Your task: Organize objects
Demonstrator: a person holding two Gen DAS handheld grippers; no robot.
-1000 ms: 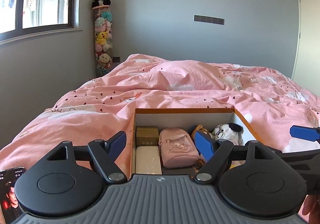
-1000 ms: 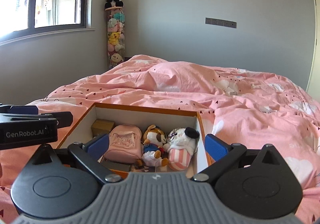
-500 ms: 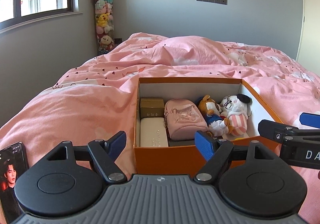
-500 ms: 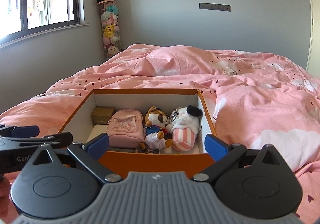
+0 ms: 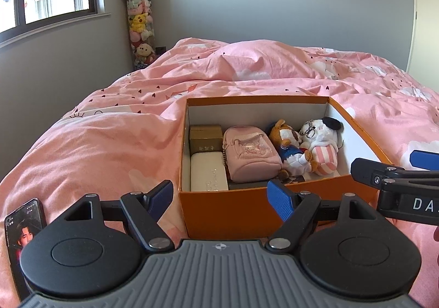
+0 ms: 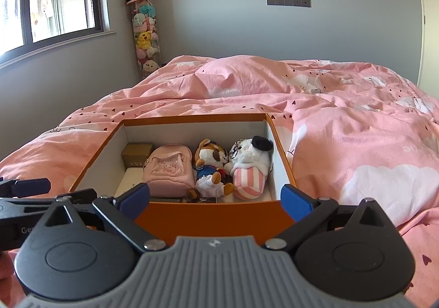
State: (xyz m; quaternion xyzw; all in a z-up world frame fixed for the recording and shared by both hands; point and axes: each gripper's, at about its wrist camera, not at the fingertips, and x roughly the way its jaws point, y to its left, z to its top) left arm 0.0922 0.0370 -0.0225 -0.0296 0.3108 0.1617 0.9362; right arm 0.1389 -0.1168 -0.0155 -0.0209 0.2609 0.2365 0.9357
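Note:
An orange box (image 5: 227, 209) (image 6: 214, 218) sits open on the pink bed. Inside lie a gold box (image 5: 205, 137), a white case (image 5: 208, 175), a pink mini backpack (image 5: 251, 154) (image 6: 168, 168), a calico plush (image 5: 288, 143) (image 6: 210, 162) and a white plush in striped trousers (image 5: 321, 140) (image 6: 249, 168). My left gripper (image 5: 221, 199) is open and empty, just short of the box's near wall. My right gripper (image 6: 215, 199) is open and empty at the same wall, and shows at the right of the left wrist view (image 5: 395, 173).
A phone (image 5: 23, 228) with a lit screen lies on the quilt at the near left. A tall clear tube of plush toys (image 5: 140, 19) topped by a panda stands in the far corner by the window. The rumpled pink quilt (image 6: 356, 121) spreads behind and to the right.
Both grippers have pulled back and risen from over the box. The box's near wall and whole interior now show. Both stay open and empty.

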